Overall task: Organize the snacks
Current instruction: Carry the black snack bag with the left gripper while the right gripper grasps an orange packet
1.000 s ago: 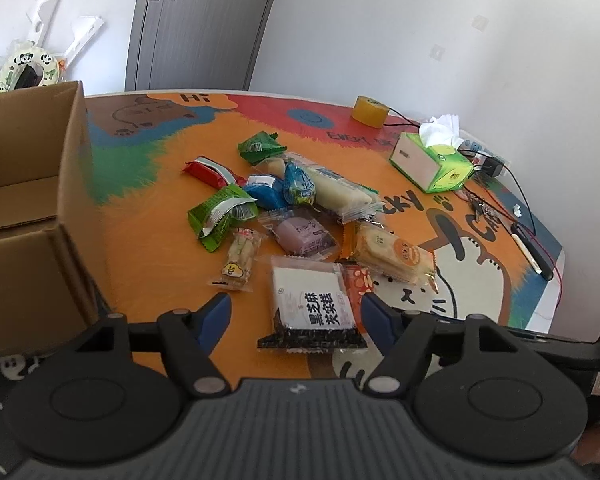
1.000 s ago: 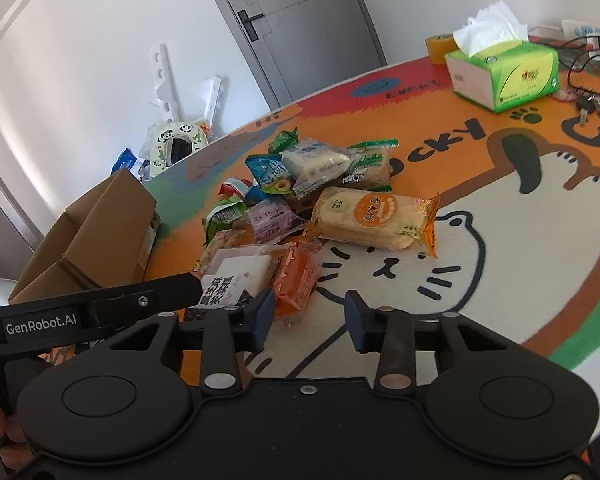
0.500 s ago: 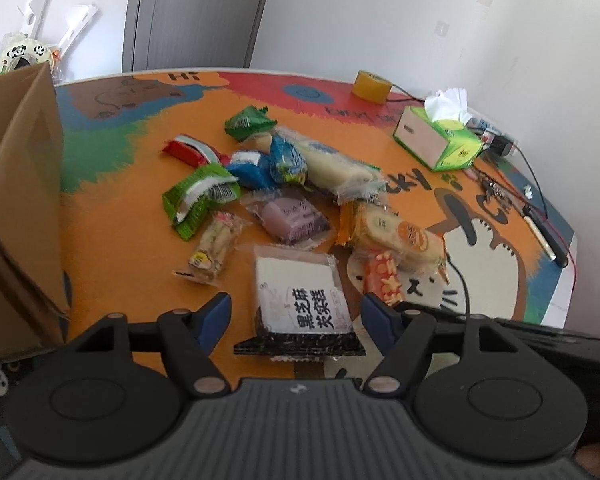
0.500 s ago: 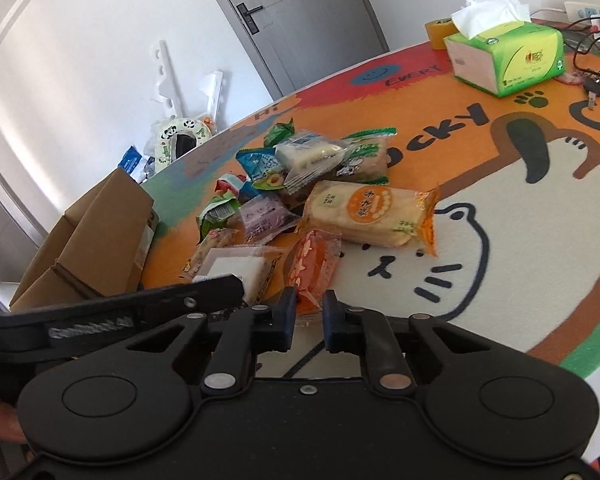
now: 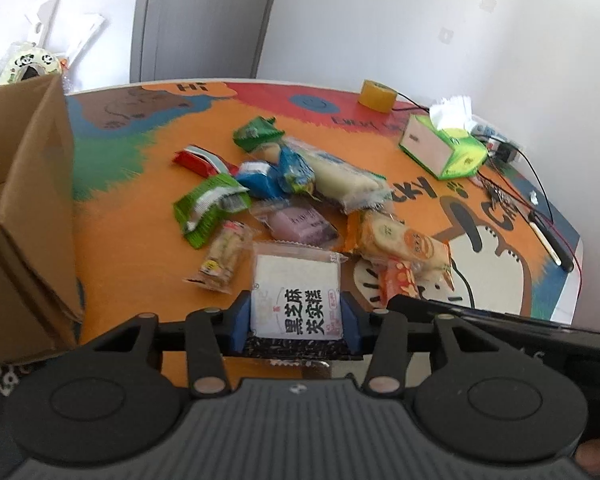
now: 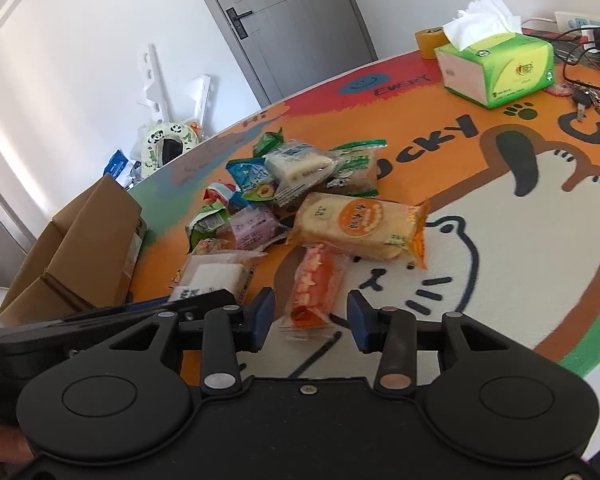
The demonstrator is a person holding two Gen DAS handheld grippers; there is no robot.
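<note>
A heap of wrapped snacks lies on the cartoon-cat table mat (image 5: 140,248). My left gripper (image 5: 296,322) is closing; its blue pads touch both sides of a white sesame-cake packet (image 5: 296,292) with black characters, which rests on the mat. My right gripper (image 6: 310,320) is opening, and a small orange-pink snack packet (image 6: 314,288) lies between its fingers, untouched by the pads. Just beyond that lies a large orange rice-cracker packet (image 6: 360,224). A purple packet (image 5: 300,222) and a green packet (image 5: 208,208) lie further back in the heap.
An open cardboard box (image 5: 20,200) stands at the left edge of the table. At the far right are a green tissue box (image 5: 444,150), a roll of tape (image 5: 376,94) and several cables (image 5: 540,200). The two grippers sit close side by side.
The left jaws narrowed from wide apart onto the white packet. The right jaws shut empty, then opened again, and the orange-pink packet now lies between them.
</note>
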